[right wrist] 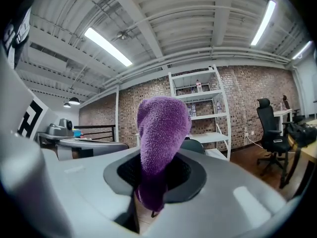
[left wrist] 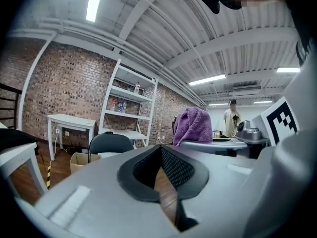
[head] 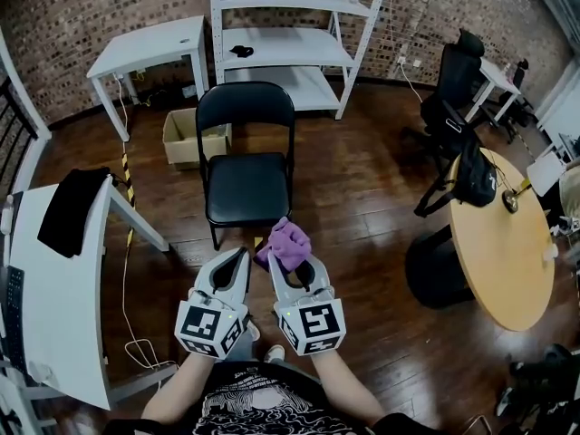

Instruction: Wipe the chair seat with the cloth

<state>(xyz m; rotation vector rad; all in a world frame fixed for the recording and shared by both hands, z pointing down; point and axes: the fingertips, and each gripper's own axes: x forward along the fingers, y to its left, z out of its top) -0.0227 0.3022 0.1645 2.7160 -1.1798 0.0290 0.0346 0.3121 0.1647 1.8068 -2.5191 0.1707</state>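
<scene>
A black folding chair (head: 246, 184) stands on the wooden floor just ahead of me, its seat bare. A purple cloth (head: 285, 243) bunches up out of my right gripper (head: 288, 259), which is shut on it a little in front of the seat's near edge. In the right gripper view the cloth (right wrist: 161, 143) rises from between the jaws and hides most of the chair (right wrist: 197, 146). My left gripper (head: 239, 259) hovers beside the right one, shut and empty. In the left gripper view its tips (left wrist: 161, 155) meet, with the chair (left wrist: 110, 144) far off and the cloth (left wrist: 193, 125) at right.
White shelving (head: 290, 48) and a white table (head: 149, 48) stand behind the chair, with a cardboard box (head: 186, 139) beside it. A white desk (head: 54, 279) carrying a black garment (head: 72, 208) is at left. A round wooden table (head: 507, 243), black bag (head: 473, 175) and office chair (head: 453, 89) stand at right.
</scene>
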